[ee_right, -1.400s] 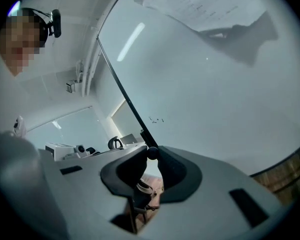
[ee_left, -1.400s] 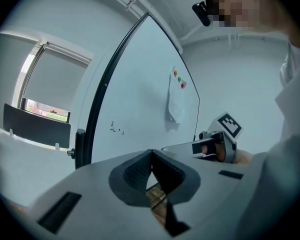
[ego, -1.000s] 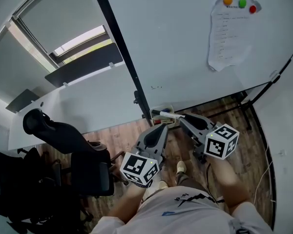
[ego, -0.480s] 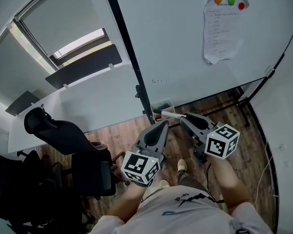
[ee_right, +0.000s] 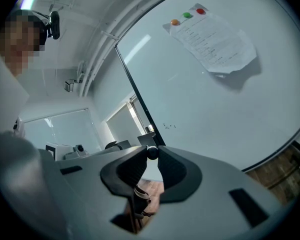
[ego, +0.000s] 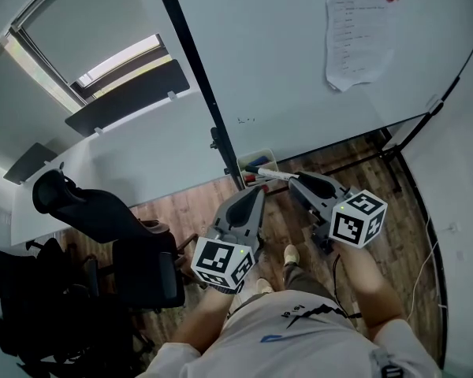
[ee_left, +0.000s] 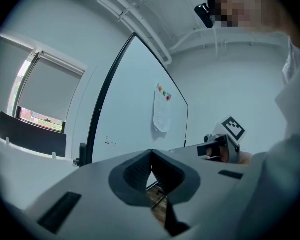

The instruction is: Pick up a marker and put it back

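My right gripper (ego: 292, 178) is shut on a white marker (ego: 270, 173) with a dark cap. The marker lies crosswise in the jaws and sticks out to the left, toward a small holder (ego: 258, 162) with other markers on the whiteboard's frame. In the right gripper view only the marker's dark round end (ee_right: 152, 153) shows, pinched at the tips of that gripper (ee_right: 152, 156). My left gripper (ego: 258, 192) is just below and left of the marker, with its jaws shut together on nothing. In its own view the left gripper (ee_left: 151, 155) points at the whiteboard (ee_left: 135, 109).
The whiteboard (ego: 284, 69) stands on a black frame (ego: 193, 85), with a paper sheet (ego: 359, 34) pinned under coloured magnets. A black office chair (ego: 102, 227) stands at the left over the wooden floor (ego: 378, 172). My shoes (ego: 291, 253) are below the grippers.
Both grippers have moved slightly up toward the whiteboard's lower edge, carrying the marker closer to the holder. The right gripper's hold on the marker is unchanged.
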A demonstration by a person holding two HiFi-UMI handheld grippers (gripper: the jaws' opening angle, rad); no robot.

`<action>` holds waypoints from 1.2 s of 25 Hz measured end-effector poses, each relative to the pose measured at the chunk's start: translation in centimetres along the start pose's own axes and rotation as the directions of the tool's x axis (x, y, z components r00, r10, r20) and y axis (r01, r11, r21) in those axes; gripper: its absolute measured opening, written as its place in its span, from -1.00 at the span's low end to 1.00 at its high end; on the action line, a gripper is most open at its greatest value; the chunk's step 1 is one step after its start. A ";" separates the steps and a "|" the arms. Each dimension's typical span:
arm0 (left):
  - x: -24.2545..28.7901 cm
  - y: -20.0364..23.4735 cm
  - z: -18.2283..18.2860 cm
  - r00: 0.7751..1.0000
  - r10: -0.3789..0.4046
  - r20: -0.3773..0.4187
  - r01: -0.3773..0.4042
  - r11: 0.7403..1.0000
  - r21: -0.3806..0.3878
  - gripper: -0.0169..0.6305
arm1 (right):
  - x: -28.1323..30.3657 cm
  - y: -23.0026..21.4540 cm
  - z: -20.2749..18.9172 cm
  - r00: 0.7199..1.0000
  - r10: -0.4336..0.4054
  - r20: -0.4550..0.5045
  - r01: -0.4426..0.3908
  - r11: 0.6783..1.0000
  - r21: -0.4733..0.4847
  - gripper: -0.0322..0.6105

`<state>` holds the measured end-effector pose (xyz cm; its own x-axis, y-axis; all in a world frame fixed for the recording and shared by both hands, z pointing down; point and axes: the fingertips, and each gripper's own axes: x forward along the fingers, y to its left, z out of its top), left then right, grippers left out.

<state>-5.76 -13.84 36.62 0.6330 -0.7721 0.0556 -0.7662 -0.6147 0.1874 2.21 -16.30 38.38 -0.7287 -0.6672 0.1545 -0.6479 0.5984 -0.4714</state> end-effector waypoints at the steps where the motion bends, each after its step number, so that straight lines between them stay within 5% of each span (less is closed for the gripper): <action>1: 0.2 0.5 -0.3 1.000 0.010 -0.002 -0.010 1.000 -0.005 -0.91 | 0.3 -0.4 0.0 1.000 -0.001 -0.005 0.001 1.000 0.000 -0.67; 30: 7.6 9.0 -8.6 0.959 0.241 -0.152 -0.255 0.963 -0.083 -0.91 | 12.3 -12.4 -8.0 0.951 0.049 -0.304 -0.062 0.997 -0.033 -0.67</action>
<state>-6.91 -23.91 47.13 0.4393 -0.8637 0.2471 -0.8903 -0.3819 0.2479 -0.53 -28.40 53.05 -0.7926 -0.4703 0.3879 -0.6083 0.6532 -0.4508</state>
